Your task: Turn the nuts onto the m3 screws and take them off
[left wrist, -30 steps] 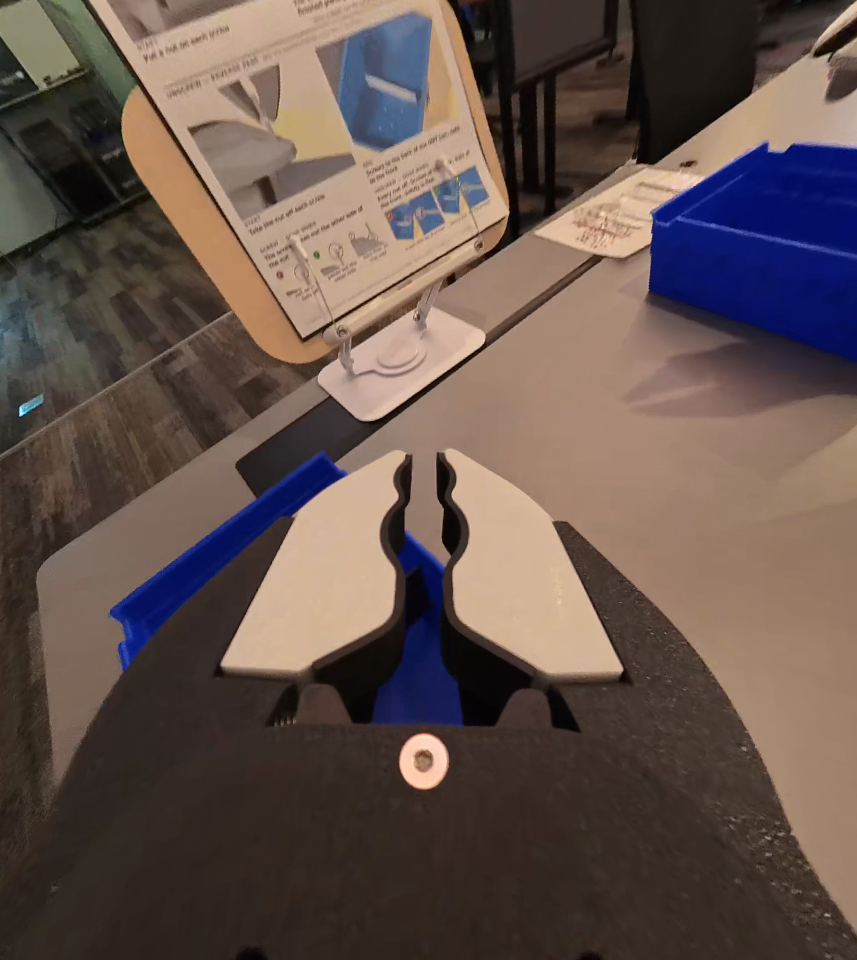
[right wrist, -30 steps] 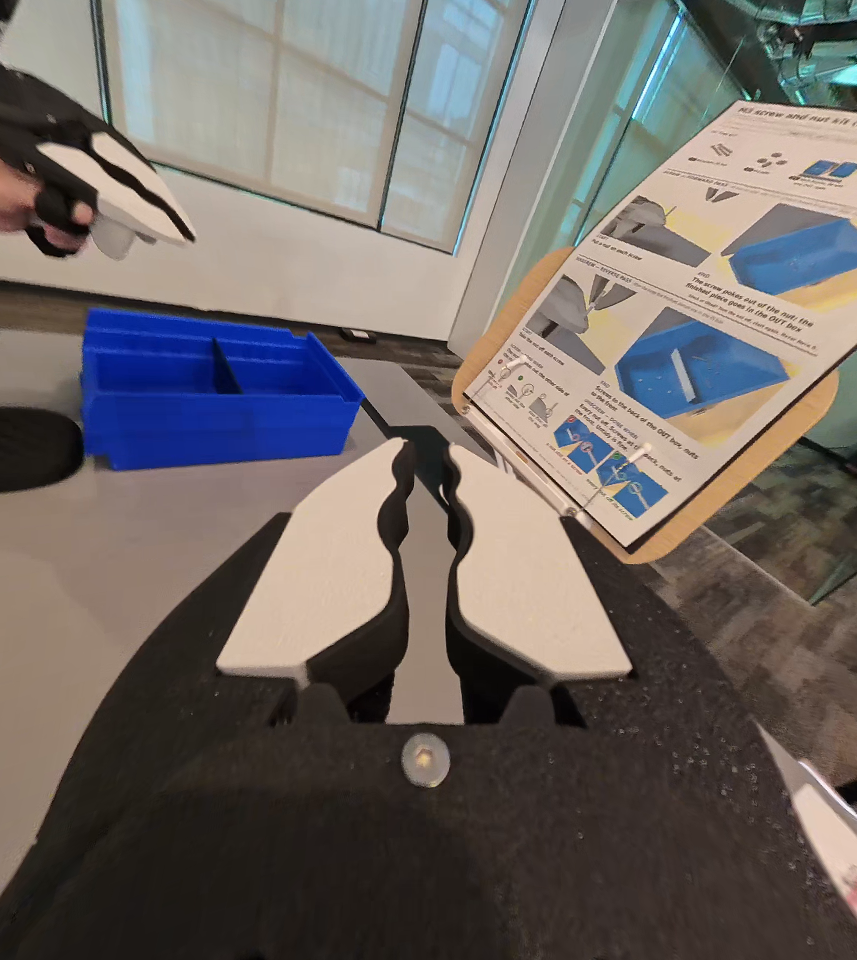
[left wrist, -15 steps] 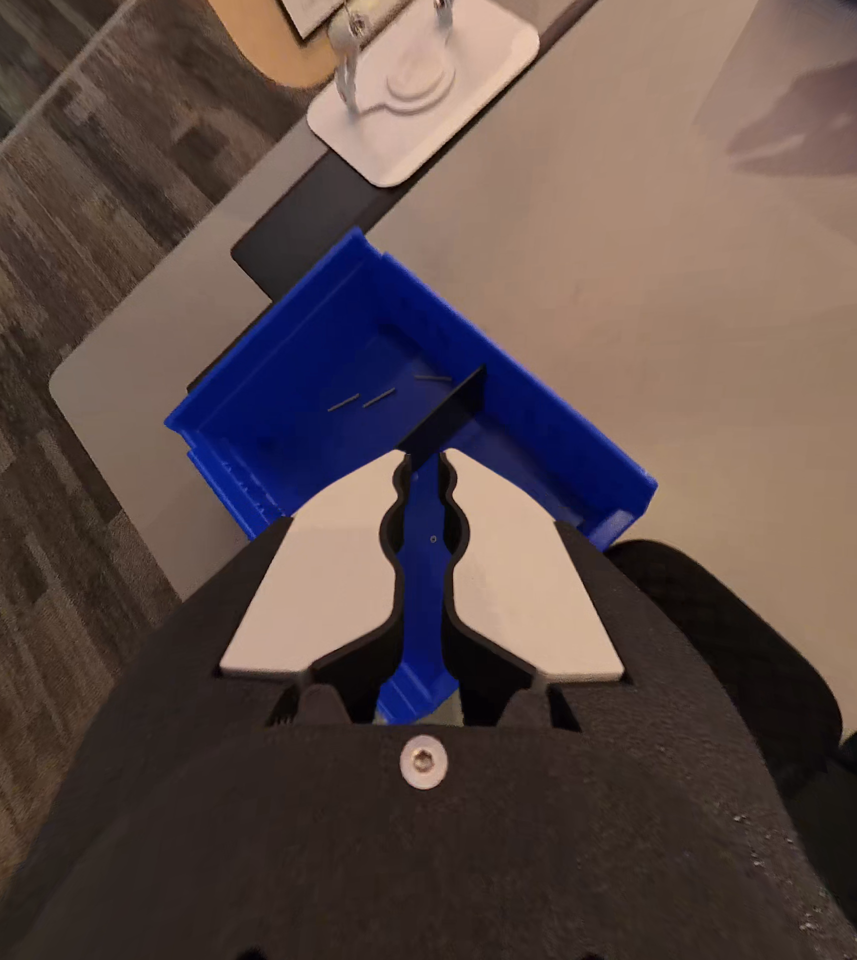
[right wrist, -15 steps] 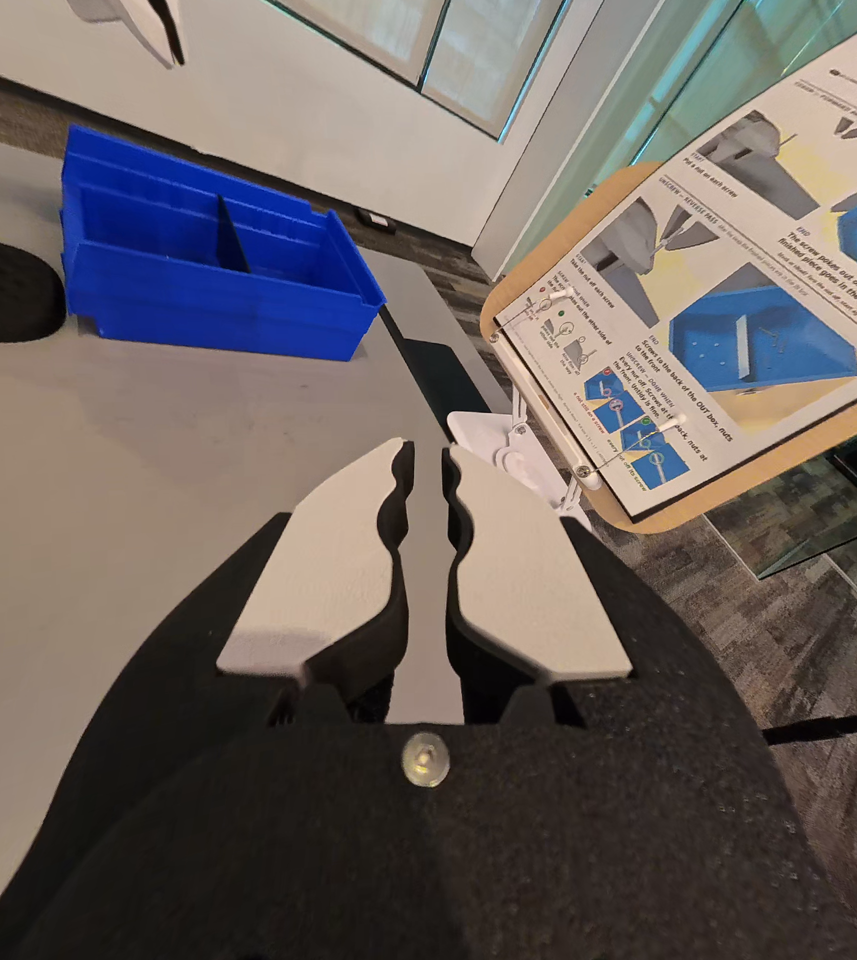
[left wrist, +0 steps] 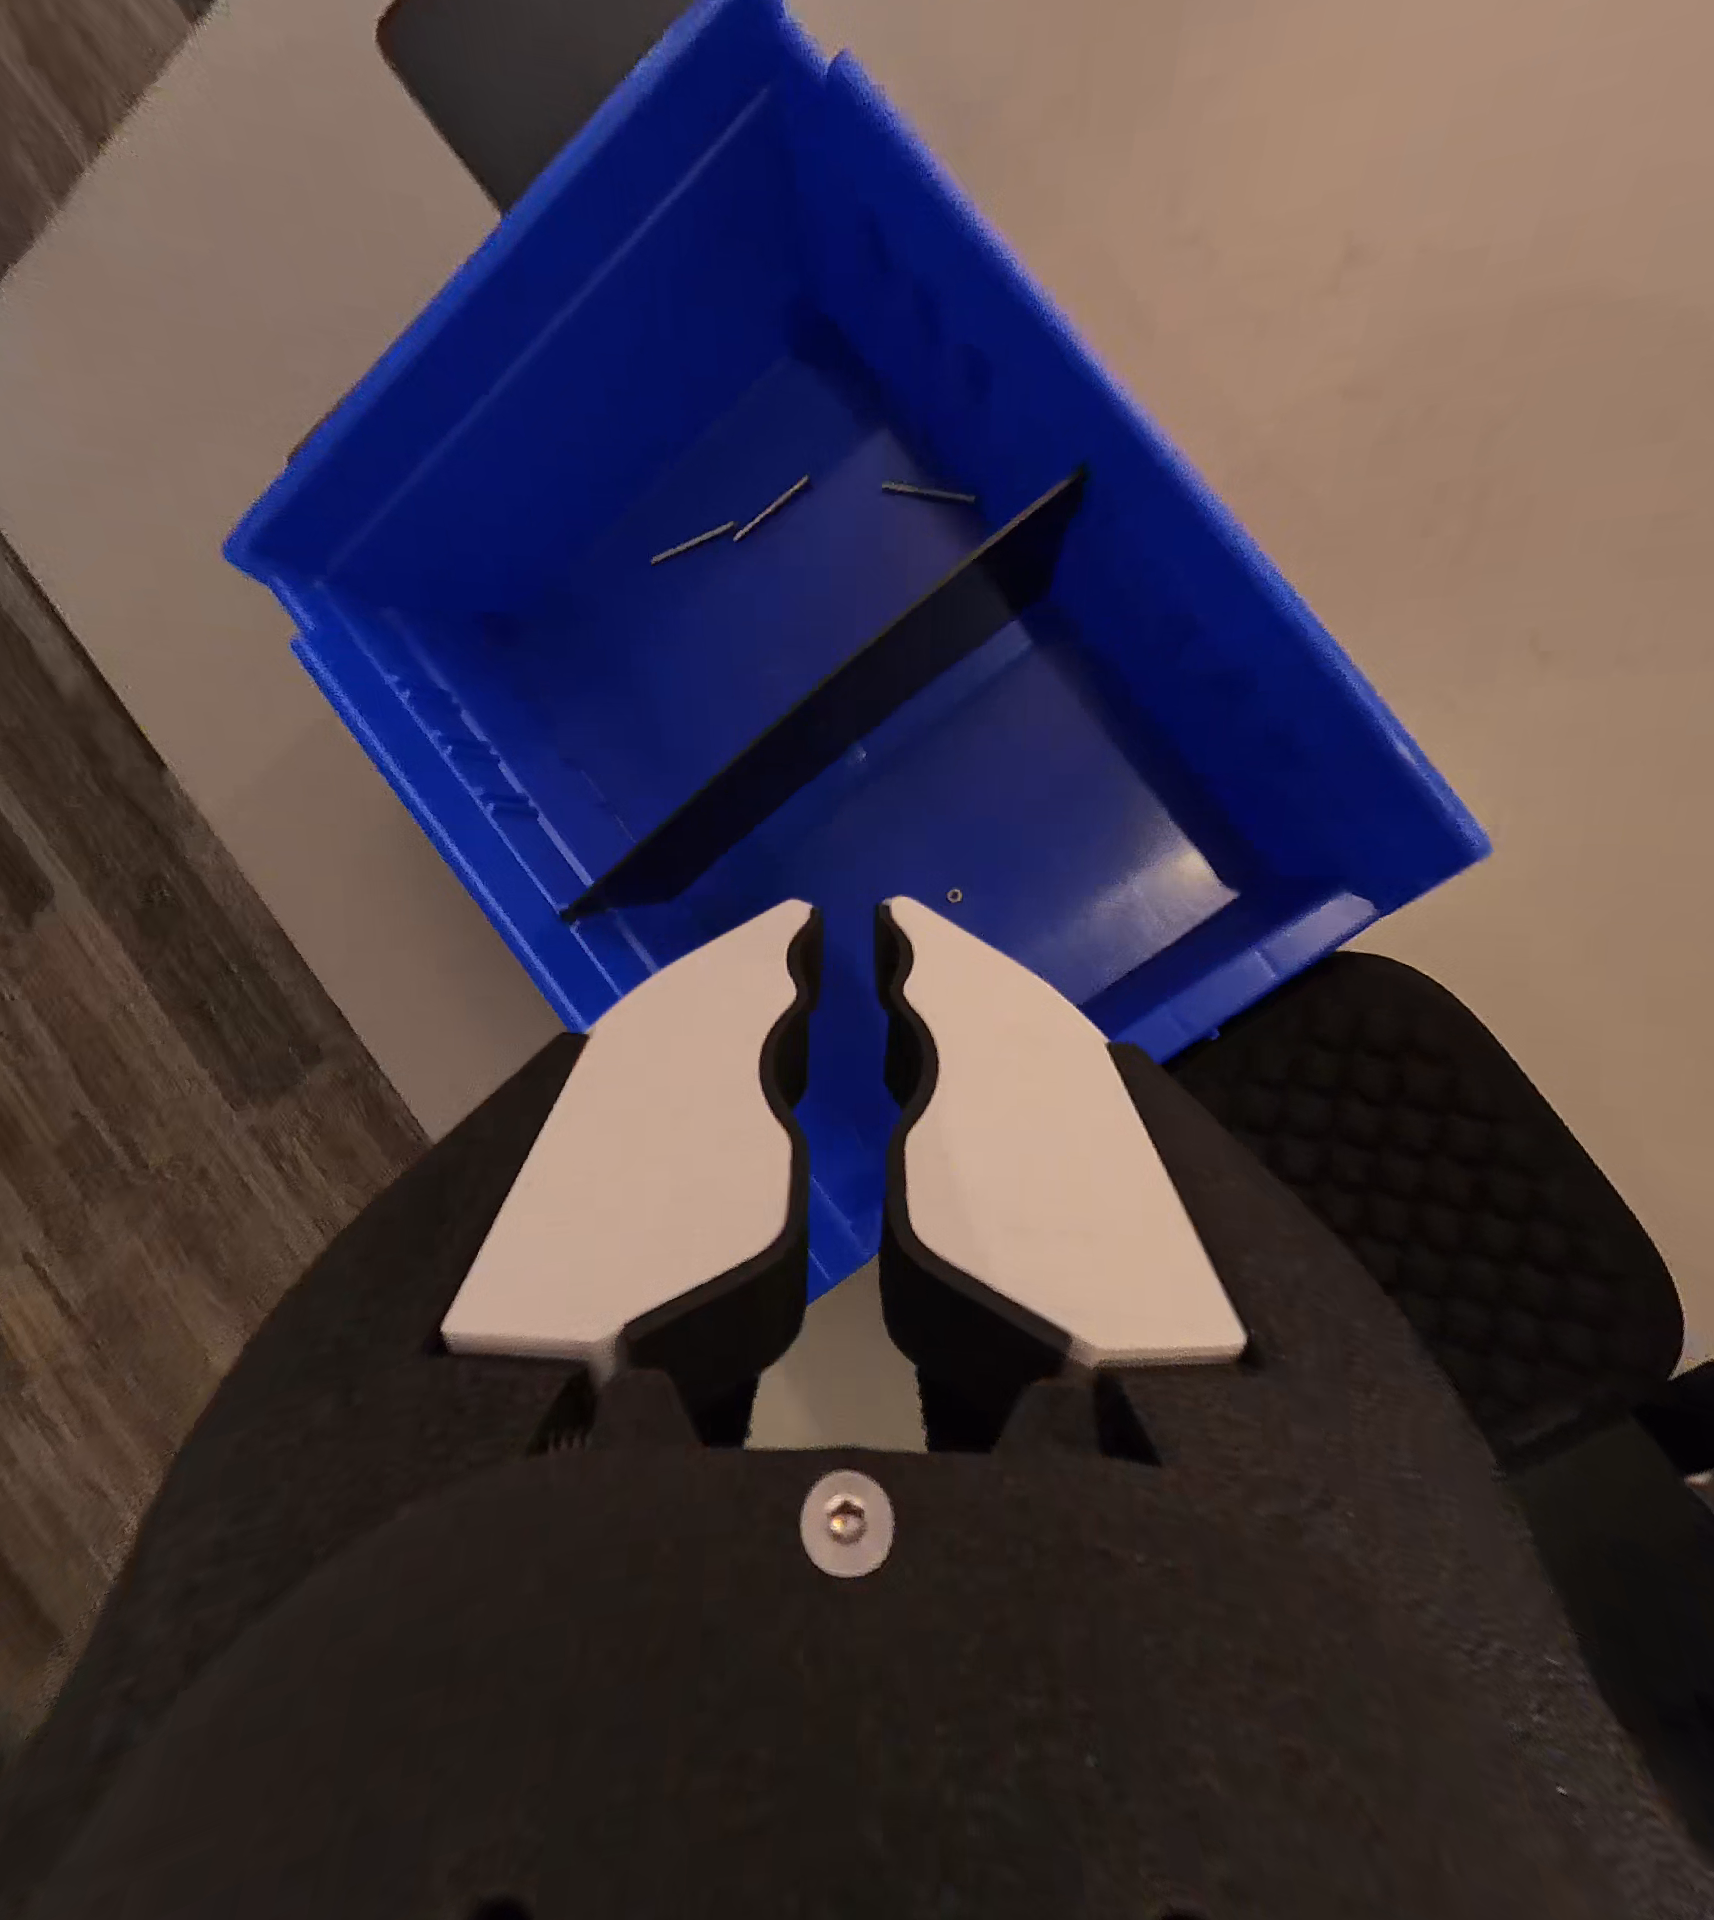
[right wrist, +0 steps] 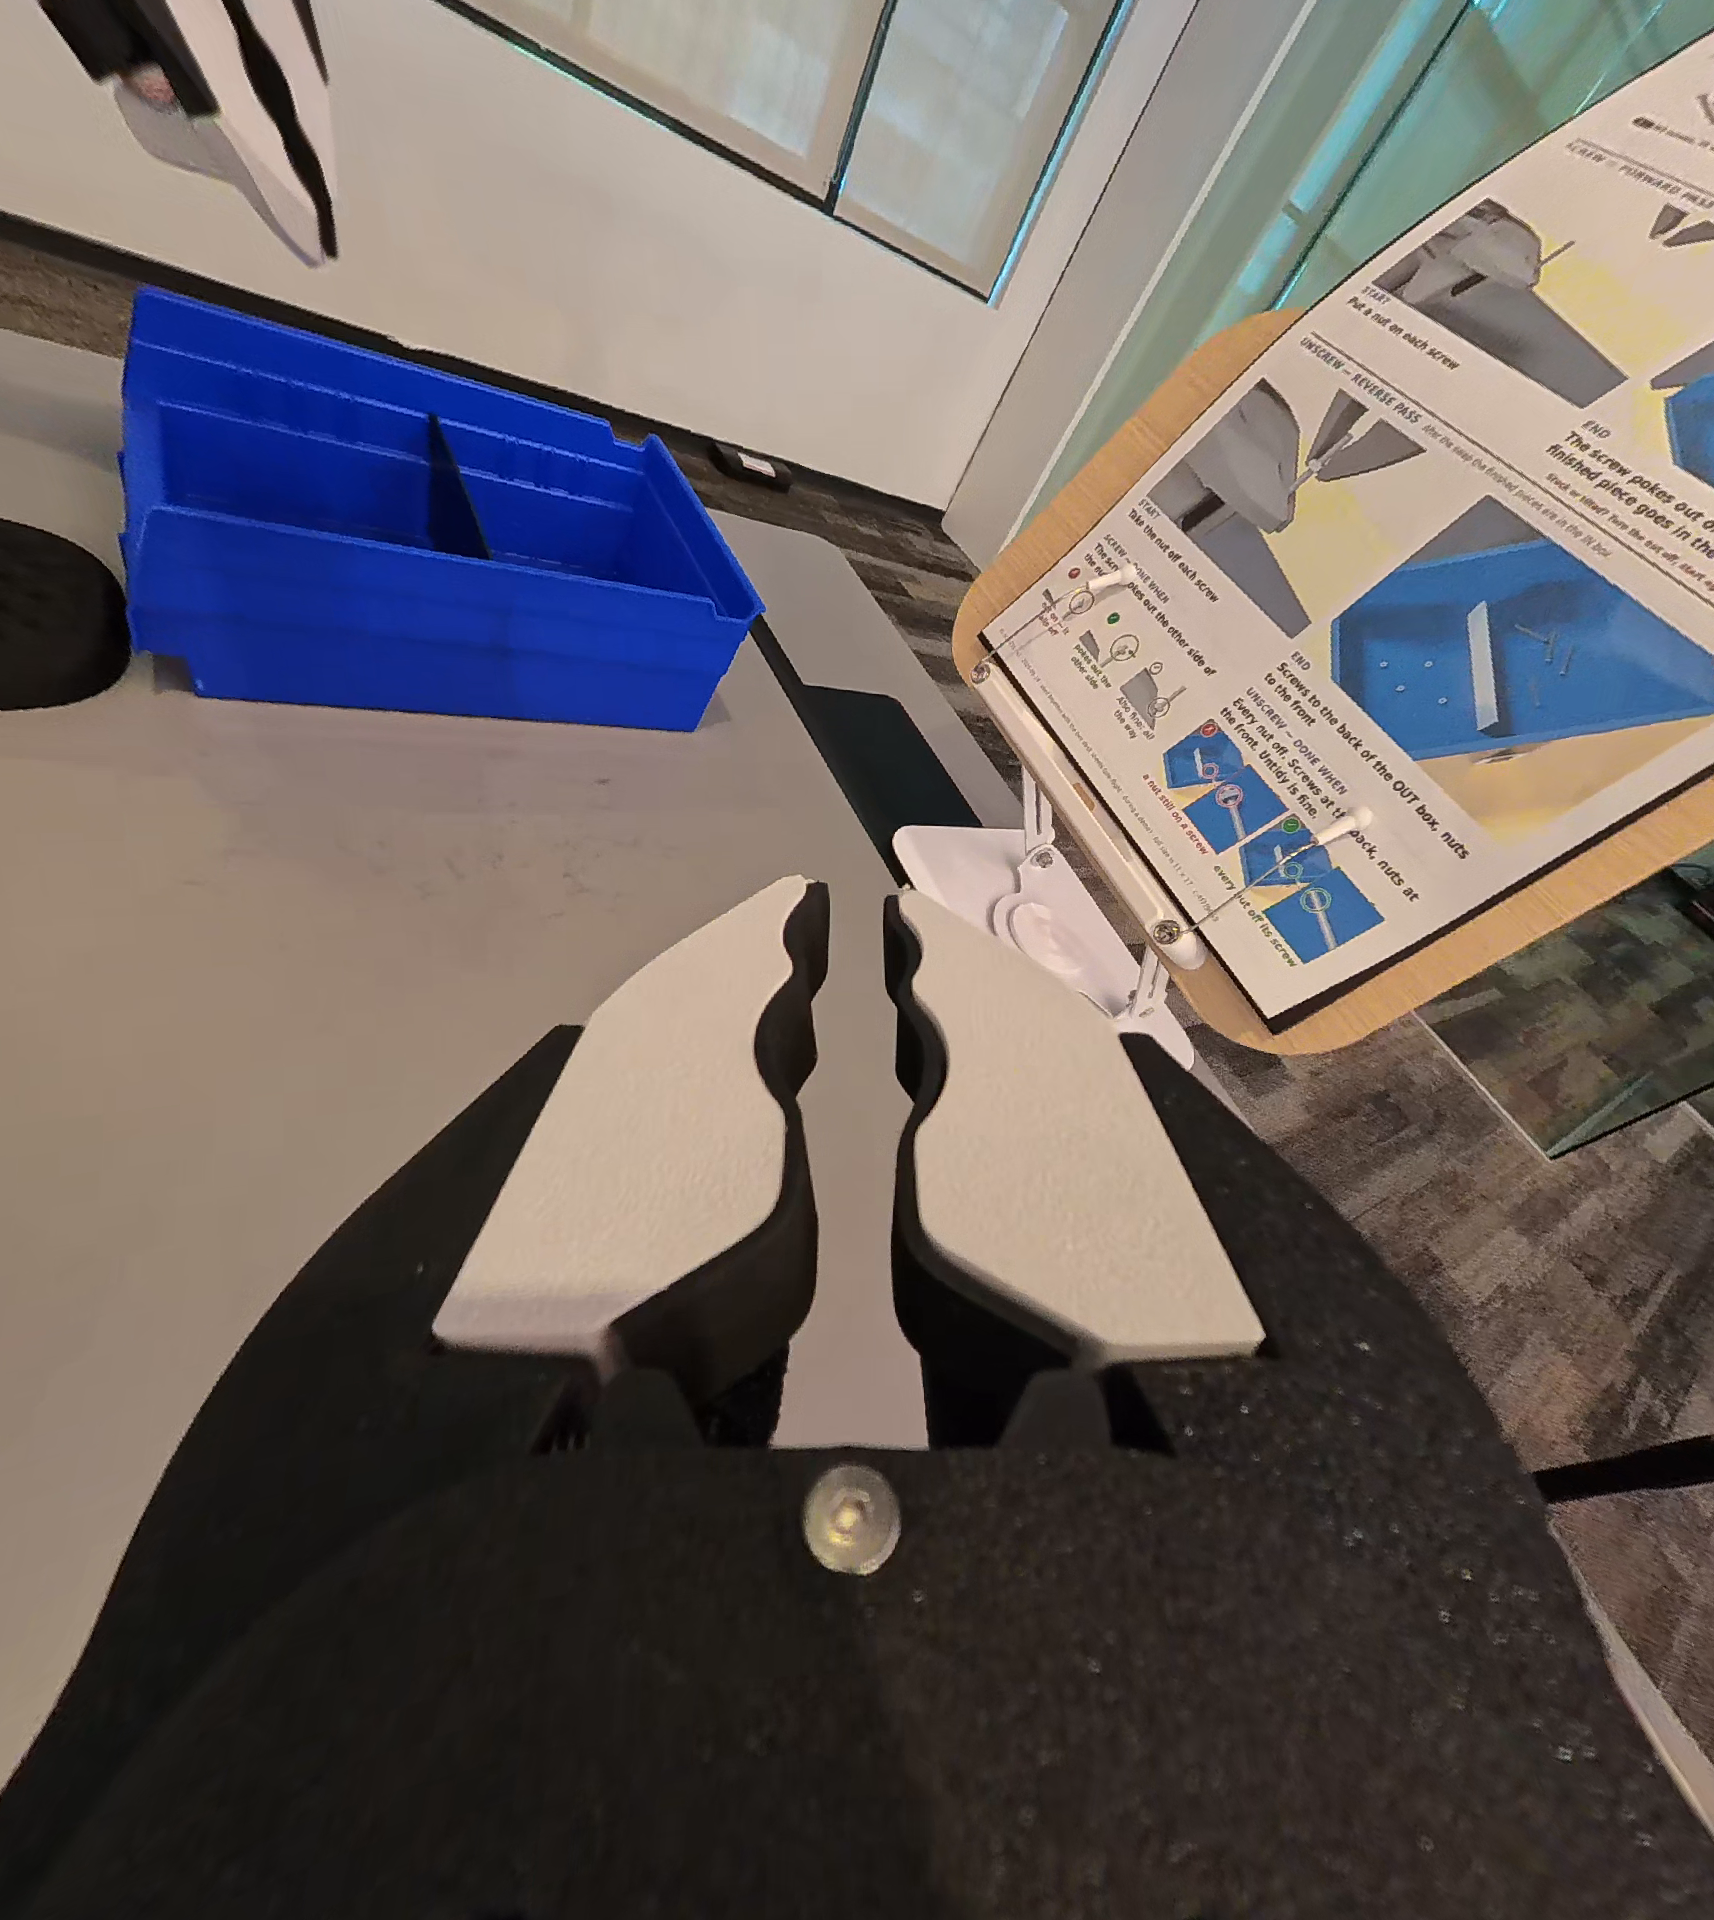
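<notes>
Hanging over the blue bin (left wrist: 1123, 436), the left tool (left wrist: 846, 912) was slightly apart, empty; it should drop straight onto one thin screw (left wrist: 692, 543). The right tool (right wrist: 855, 896) likewise gaped.

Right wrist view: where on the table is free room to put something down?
The grey table is bare between the blue bin, the white stand base and the right gripper. The far edge, by bin and stand, is crowded.
</notes>
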`<action>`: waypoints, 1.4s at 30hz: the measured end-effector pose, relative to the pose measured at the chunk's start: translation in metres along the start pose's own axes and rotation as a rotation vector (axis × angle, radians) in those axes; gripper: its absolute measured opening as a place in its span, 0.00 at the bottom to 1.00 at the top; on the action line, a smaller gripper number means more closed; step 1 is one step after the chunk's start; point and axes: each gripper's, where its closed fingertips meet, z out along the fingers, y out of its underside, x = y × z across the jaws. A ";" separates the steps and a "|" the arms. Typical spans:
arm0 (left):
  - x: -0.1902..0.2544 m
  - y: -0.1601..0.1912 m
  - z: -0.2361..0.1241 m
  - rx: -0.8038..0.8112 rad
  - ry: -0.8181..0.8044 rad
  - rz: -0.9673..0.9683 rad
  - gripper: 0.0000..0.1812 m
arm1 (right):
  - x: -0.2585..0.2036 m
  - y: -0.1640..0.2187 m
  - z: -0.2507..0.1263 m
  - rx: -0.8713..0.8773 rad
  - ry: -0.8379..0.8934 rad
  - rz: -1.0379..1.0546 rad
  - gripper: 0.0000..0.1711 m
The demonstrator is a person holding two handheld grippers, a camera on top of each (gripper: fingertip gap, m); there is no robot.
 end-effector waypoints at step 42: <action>0.012 0.078 0.142 -0.374 0.082 -0.224 0.13 | 0.003 0.015 0.007 -0.028 -0.020 0.035 0.07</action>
